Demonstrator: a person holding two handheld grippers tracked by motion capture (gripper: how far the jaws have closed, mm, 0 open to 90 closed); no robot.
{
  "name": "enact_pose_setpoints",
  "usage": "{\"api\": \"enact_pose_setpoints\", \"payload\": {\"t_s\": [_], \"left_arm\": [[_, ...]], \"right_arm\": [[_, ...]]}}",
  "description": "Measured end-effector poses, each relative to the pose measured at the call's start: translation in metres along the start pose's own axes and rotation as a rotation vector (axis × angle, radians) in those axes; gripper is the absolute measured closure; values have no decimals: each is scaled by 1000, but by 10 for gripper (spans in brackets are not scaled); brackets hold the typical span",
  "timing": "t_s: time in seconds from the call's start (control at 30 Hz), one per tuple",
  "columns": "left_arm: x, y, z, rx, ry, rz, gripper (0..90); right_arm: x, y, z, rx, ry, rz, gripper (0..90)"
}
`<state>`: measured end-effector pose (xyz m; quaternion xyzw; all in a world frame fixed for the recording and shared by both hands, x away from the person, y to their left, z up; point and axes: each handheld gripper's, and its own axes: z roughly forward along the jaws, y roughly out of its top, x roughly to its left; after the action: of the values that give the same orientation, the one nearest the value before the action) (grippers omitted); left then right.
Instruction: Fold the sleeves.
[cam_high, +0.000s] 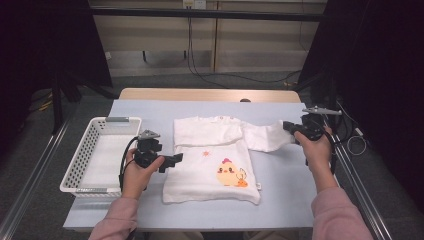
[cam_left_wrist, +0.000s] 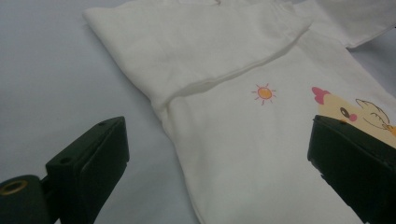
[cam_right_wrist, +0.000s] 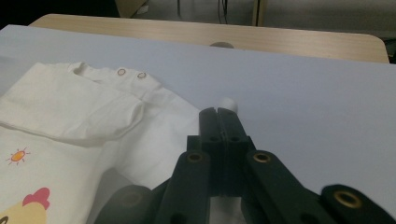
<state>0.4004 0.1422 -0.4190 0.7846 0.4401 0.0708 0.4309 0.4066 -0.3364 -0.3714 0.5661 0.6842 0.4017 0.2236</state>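
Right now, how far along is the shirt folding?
One sleeve already lies folded across the white shirt. The right gripper is shut on the other sleeve's cuff, lifting it. The left gripper waits open at the shirt's edge. Still left: folding the body, perhaps into the white basket.

A white shirt with a chick print lies flat at the middle of the desk. Its left sleeve is folded across the chest, while the right sleeve stretches toward 3 o'clock, its cuff pinched in the right tool. The left tool hovers at the shirt's 9 o'clock edge. A white basket sits further toward 9 o'clock.
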Motion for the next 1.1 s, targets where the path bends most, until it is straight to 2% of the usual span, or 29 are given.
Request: {"api": "enact_pose_setpoints", "payload": {"t_s": [0.23,0.27,0.3,0.33,0.37,0.47,1.1], "left_arm": [[1,0,-1,-10,9,9,58],[3,1,-3,36,4,46,58],[3,1,-3,28,11,56,58],[1,1,-1,2,10,19,58],[1,1,-2,8,9,29,58],[1,1,-1,4,8,21,58],[1,2,-3,5,4,35,58]], "right_arm": [[11,10,-1,-12,3,-19,900],[12,12,-1,-15,6,-29,900],[13,14,-1,-19,6,-29,900],[15,15,-1,-17,9,-29,900],[16,16,-1,-15,6,-34,900],[20,20,-1,-17,8,-36,900],[40,37,4,-33,26,-70,900]]}}
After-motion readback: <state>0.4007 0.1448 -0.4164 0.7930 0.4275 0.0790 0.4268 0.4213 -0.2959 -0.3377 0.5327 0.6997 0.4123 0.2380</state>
